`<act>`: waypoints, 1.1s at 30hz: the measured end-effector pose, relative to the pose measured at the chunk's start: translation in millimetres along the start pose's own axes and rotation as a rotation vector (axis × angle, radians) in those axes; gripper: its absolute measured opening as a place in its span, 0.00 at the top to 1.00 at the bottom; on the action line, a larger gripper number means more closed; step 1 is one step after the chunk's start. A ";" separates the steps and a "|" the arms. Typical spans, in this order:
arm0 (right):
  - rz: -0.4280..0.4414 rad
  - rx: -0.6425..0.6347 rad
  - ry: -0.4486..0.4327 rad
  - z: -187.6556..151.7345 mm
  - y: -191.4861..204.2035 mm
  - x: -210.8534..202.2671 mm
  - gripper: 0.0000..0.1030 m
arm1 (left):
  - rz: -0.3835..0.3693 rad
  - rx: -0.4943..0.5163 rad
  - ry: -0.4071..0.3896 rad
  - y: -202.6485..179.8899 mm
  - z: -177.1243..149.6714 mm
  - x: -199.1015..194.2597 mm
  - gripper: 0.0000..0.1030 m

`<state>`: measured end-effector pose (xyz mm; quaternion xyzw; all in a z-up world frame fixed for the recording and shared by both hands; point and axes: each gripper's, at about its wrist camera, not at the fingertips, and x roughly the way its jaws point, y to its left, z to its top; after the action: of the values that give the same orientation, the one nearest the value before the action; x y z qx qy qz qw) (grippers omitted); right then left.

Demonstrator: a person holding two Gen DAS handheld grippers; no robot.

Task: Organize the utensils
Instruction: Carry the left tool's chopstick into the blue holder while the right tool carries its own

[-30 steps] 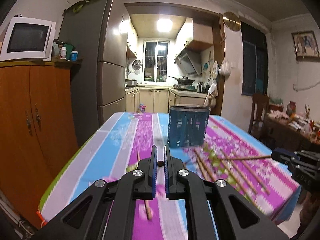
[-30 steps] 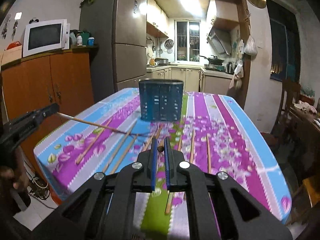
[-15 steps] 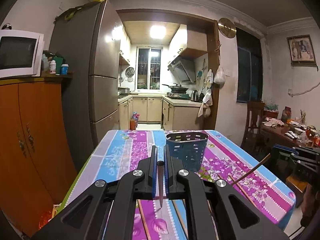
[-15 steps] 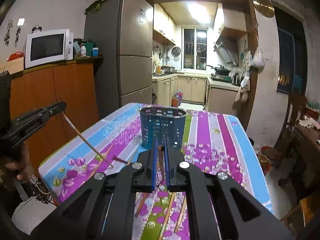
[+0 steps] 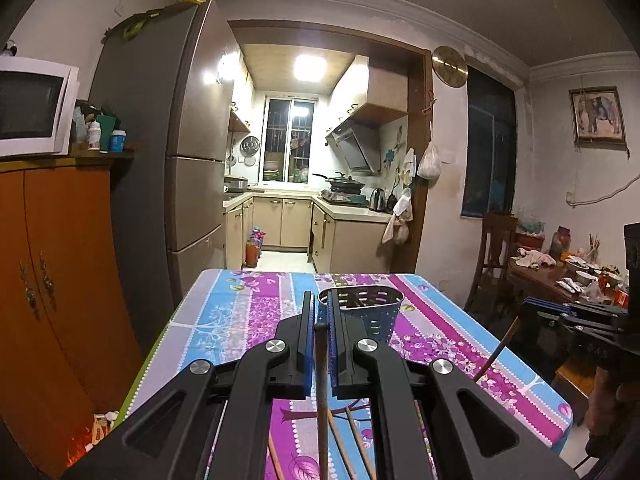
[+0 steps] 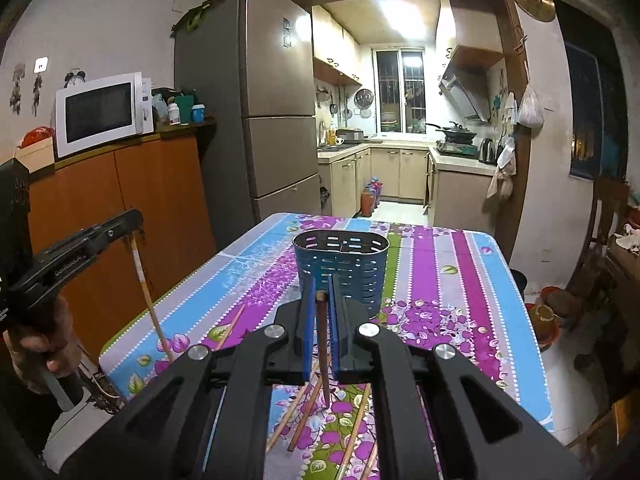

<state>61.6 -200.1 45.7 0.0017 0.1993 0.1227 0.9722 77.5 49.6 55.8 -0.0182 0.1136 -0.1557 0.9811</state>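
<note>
A blue perforated utensil basket (image 5: 362, 312) (image 6: 341, 268) stands upright on the striped floral tablecloth (image 5: 240, 312) (image 6: 448, 264). My left gripper (image 5: 321, 316) is shut on a wooden chopstick (image 5: 321, 392) that hangs nearly straight down, held above the table in front of the basket. My right gripper (image 6: 320, 300) is shut on another chopstick (image 6: 322, 344), also hanging down. The left gripper and its chopstick (image 6: 146, 292) show at the left of the right wrist view. Several loose chopsticks (image 6: 308, 420) lie on the cloth below.
An orange cupboard (image 6: 120, 216) with a microwave (image 6: 100, 114) and a grey fridge (image 6: 256, 120) stand left of the table. A chair (image 5: 492, 260) and a cluttered side table (image 5: 560, 276) stand to the right. The kitchen lies behind.
Both grippers have risen from the cloth, each with a chopstick. The chopsticks have swung from lying flat to hanging nearly upright. The basket now sits lower in both views.
</note>
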 end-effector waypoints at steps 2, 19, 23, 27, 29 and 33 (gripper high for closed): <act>0.007 0.000 0.002 3.5 -0.1 0.2 0.95 | -0.007 -0.002 0.000 -0.8 3.8 1.5 0.93; -0.011 -0.001 -0.217 173.6 -39.2 19.7 0.95 | -0.080 0.071 -0.221 -49.7 171.3 88.5 0.93; -0.012 0.025 -0.176 188.2 -57.4 62.3 0.95 | -0.068 0.043 -0.224 -48.8 183.7 127.3 0.93; -0.020 0.046 -0.119 185.8 -68.9 104.0 0.95 | -0.051 0.040 -0.147 -45.9 174.2 175.5 0.93; -0.020 0.071 -0.089 180.7 -74.6 122.4 0.95 | -0.055 0.041 -0.097 -43.8 162.0 197.0 0.93; -0.013 0.084 -0.024 165.8 -77.1 151.9 0.95 | -0.054 0.052 -0.018 -38.2 140.5 233.3 0.93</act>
<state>279.5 -231.0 135.4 0.0428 0.1924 0.1081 0.9744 314.0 -58.9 144.6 0.0031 0.1002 -0.1849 0.9776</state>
